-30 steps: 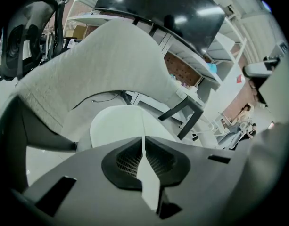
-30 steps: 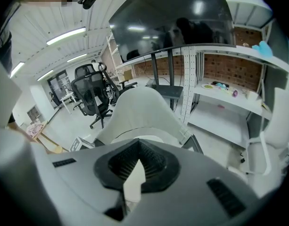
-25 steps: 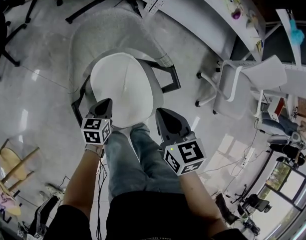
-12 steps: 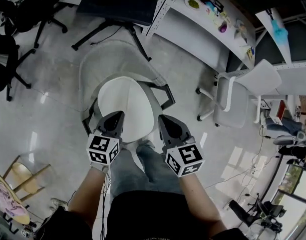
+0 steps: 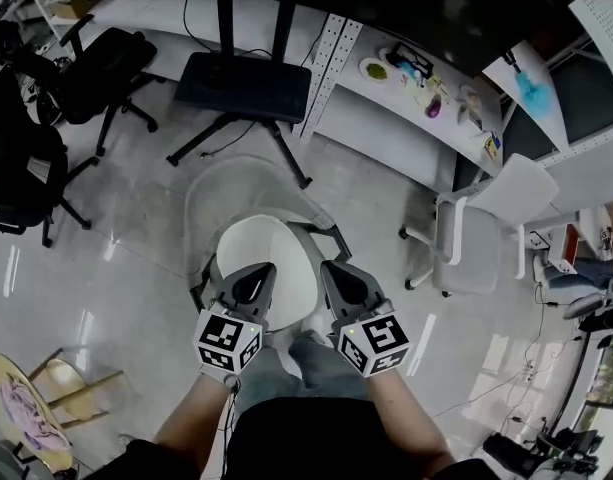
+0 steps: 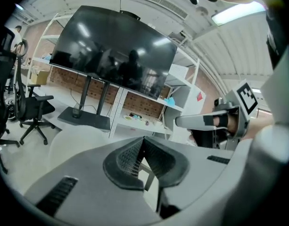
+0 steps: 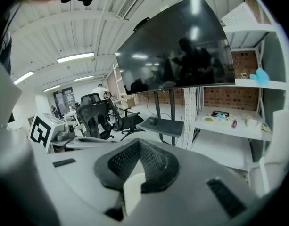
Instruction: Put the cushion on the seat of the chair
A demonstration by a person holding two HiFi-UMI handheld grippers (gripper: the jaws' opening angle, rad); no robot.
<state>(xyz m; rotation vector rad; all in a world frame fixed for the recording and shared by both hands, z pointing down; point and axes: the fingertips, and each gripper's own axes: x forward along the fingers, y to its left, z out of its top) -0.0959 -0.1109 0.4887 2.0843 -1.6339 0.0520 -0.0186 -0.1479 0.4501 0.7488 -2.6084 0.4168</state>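
Observation:
A white cushion (image 5: 276,258) lies on the seat of a grey chair whose see-through backrest (image 5: 236,196) is on the far side. In the head view my left gripper (image 5: 254,274) hangs above the cushion's near left part and my right gripper (image 5: 338,271) above its near right edge. Both are well clear of it. In the left gripper view the left gripper (image 6: 143,140) has its jaws shut tip to tip with nothing held. The right gripper (image 7: 138,143) looks the same in its own view, shut and empty. Each view shows the other gripper alongside.
A black screen stand base (image 5: 246,83) and a white shelf unit (image 5: 426,83) with small items stand beyond the chair. Black office chairs (image 5: 96,68) are at the left and a white office chair (image 5: 476,230) at the right. A wooden stool (image 5: 36,398) is at the lower left.
Both grippers have risen away from the cushion, which stays on the seat. The chair looks smaller and more of the room has come into view.

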